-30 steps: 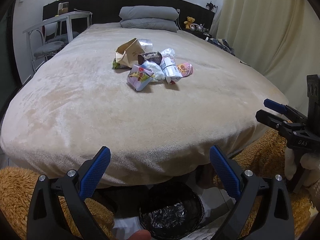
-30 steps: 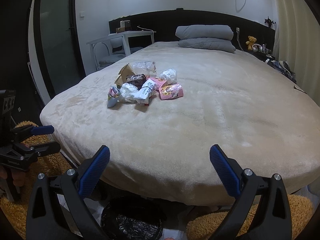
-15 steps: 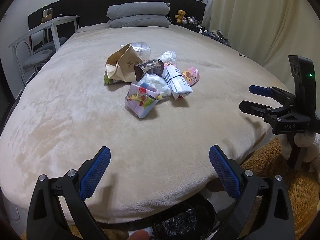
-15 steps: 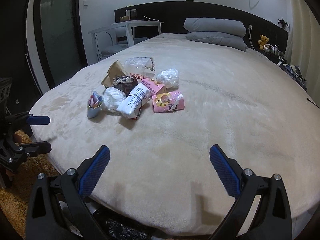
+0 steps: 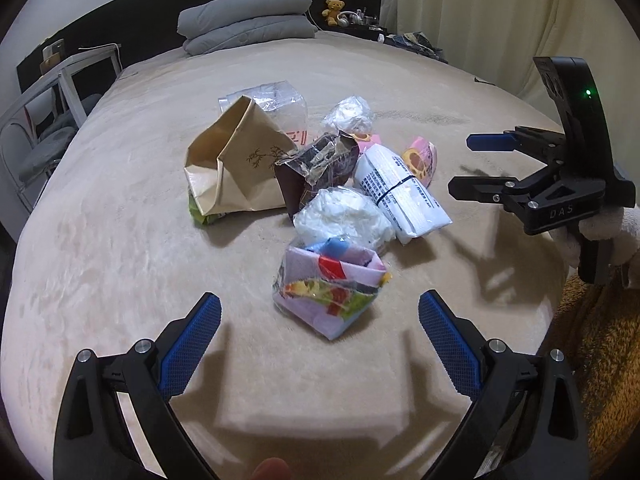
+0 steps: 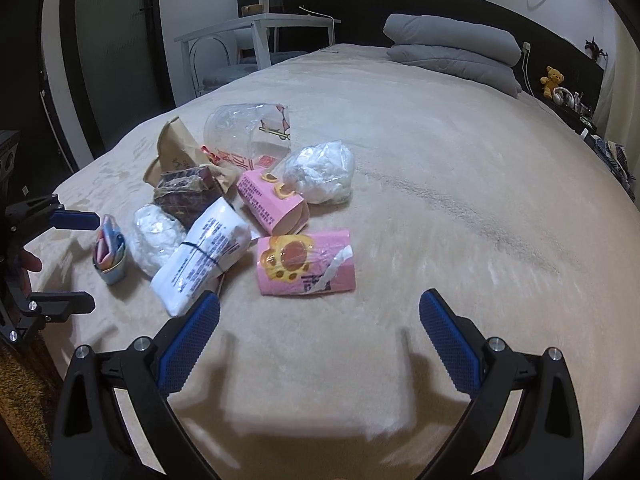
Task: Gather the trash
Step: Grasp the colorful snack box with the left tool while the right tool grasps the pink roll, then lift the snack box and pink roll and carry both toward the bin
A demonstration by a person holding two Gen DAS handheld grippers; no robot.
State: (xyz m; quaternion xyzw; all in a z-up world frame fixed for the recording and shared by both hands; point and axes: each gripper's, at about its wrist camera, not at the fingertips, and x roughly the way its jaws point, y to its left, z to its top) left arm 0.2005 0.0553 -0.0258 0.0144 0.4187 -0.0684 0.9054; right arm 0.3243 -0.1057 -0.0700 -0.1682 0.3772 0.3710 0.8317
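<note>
A pile of trash lies on the beige bed. Nearest my left gripper is a folded colourful paper box, just ahead of the open fingers. Behind it sit a white crumpled bag, a white banded packet, a dark wrapper and a brown paper bag. My right gripper is open above the blanket, with a pink paw-print packet just ahead of it and the white packet by its left finger. Each gripper shows at the edge of the other's view.
Grey pillows lie at the headboard. A white desk and chair stand left of the bed, a curtain on the right. A teddy bear sits on a shelf. Shaggy orange rug lies beside the bed.
Both grippers have moved forward over the bed toward the pile, which now looms larger. The black bin below the bed's edge has dropped out of view. Both stay open.
</note>
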